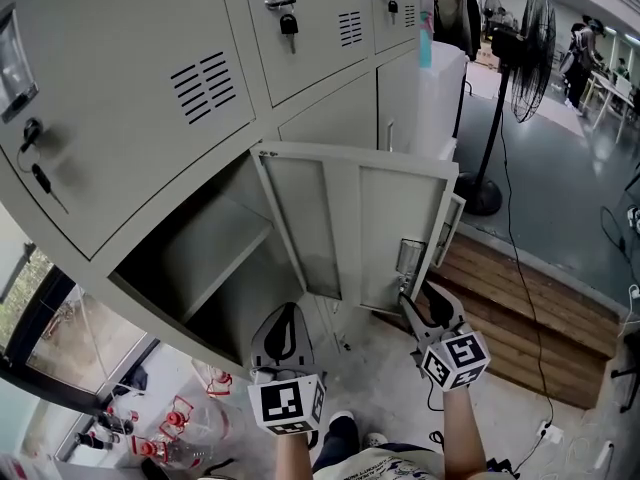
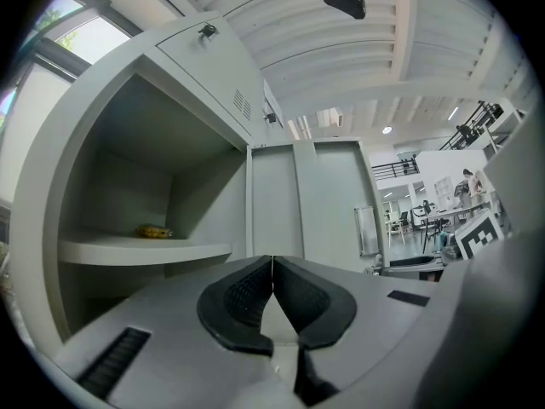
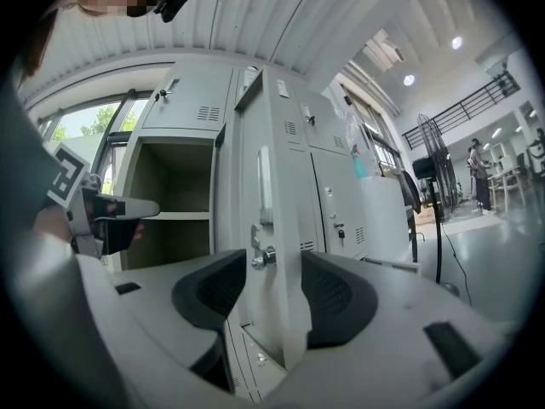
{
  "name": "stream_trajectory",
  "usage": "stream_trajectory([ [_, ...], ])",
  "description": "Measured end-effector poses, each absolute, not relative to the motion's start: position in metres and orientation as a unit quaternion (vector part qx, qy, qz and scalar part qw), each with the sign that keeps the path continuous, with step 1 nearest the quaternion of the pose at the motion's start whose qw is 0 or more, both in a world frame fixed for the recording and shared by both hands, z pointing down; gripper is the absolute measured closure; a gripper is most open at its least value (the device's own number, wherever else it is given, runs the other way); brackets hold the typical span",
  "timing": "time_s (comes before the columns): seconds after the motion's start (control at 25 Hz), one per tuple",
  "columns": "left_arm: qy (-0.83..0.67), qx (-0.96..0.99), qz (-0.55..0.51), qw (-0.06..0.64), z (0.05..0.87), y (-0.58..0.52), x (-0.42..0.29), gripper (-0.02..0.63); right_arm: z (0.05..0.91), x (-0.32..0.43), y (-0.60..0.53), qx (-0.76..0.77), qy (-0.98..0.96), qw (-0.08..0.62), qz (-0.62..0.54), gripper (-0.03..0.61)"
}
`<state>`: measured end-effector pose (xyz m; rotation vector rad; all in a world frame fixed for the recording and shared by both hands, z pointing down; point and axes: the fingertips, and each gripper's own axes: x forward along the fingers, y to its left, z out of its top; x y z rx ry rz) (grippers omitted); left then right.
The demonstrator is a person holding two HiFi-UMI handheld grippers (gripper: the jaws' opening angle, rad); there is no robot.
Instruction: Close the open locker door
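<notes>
Right gripper view shows the open locker door (image 3: 274,169) edge-on, its free edge standing between the jaws of the right gripper (image 3: 274,264), which are spread wide on either side of it and do not look clamped. The latch hardware (image 3: 261,257) sits just beside the left jaw. The door is thin sheet metal, probably light and stiff, with smooth painted faces that could slip, so pushing flat on the outer face near this free edge should swing it most easily. In the head view it hangs swung well out from its compartment (image 1: 195,258). The left gripper (image 2: 272,271), jaws pressed together on nothing, points into the compartment, where something small and yellow (image 2: 153,231) lies on the shelf (image 2: 145,250).
</notes>
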<state>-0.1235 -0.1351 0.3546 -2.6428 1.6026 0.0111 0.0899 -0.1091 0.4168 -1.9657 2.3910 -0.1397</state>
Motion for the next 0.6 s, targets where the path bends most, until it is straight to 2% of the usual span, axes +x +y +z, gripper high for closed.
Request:
stream_trajectory([
  [0.08, 0.52, -0.854, 0.004, 0.023, 0.355, -0.133, -0.125, 0.606, 0.417, 0.088, -0.105, -0.633, 0.773, 0.014, -0.04, 0.382],
  [0.16, 0.522, -0.853, 0.006, 0.021, 0.356, -0.13, -0.126, 0.606, 0.417, 0.086, -0.1, -0.628, 0.777, 0.011, -0.035, 0.416],
  [0.44, 0.526, -0.85, 0.01, 0.019, 0.356, -0.112, -0.125, 0.606, 0.418, 0.069, -0.078, -0.597, 0.802, -0.009, -0.019, 0.419],
  [0.56, 0.529, -0.849, 0.011, 0.021, 0.355, -0.102, -0.126, 0.606, 0.417, 0.063, -0.07, -0.587, 0.809, -0.004, -0.015, 0.488],
  [0.6, 0.53, -0.848, 0.011, 0.021, 0.354, -0.099, -0.126, 0.606, 0.417, 0.059, -0.068, -0.58, 0.815, -0.005, -0.014, 0.488],
])
